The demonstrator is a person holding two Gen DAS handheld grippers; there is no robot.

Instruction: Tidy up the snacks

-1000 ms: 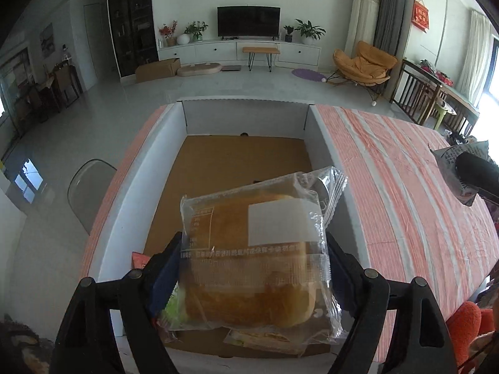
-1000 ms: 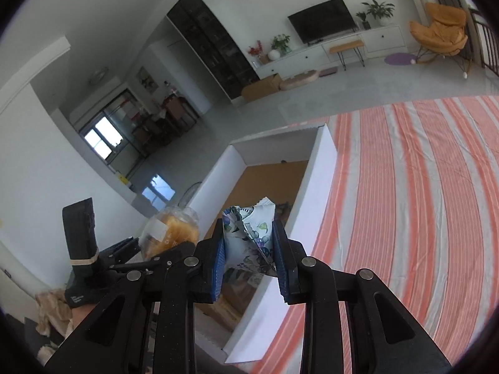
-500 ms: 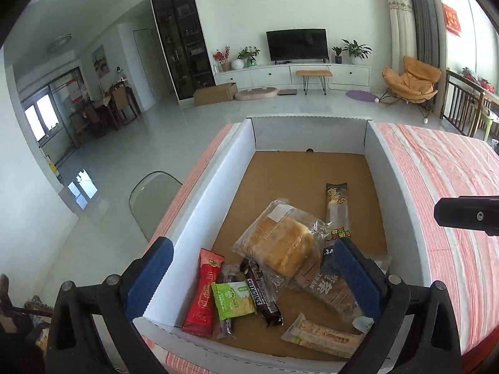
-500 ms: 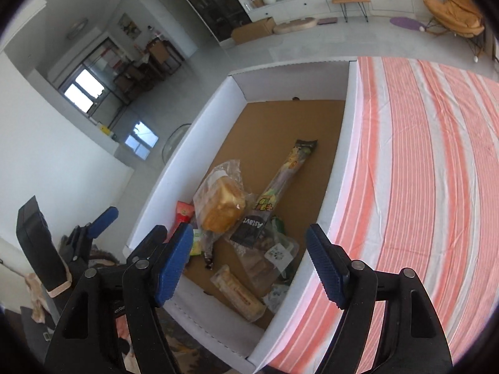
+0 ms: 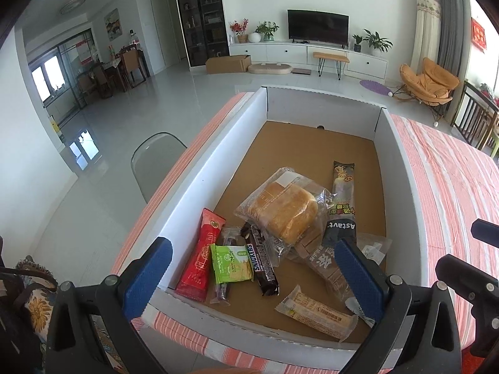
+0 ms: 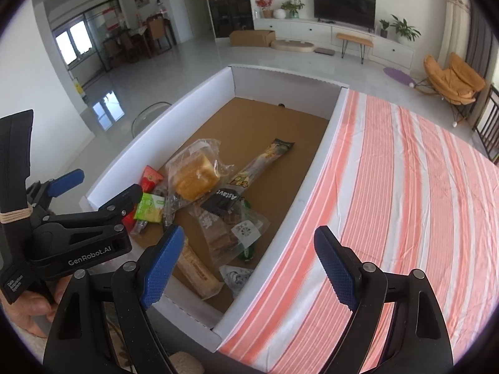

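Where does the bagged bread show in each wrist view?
Left wrist: bread at centre, inside the box, right of the Snickers bar.
Right wrist: bread left of centre, in the same box.
Shared landmark: the black Astavt packet beside it.

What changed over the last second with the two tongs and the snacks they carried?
Left tongs released the bread bag; it lies in the box. Right tongs, still opening, dropped the floral packet there too. Box and striped cloth stayed.
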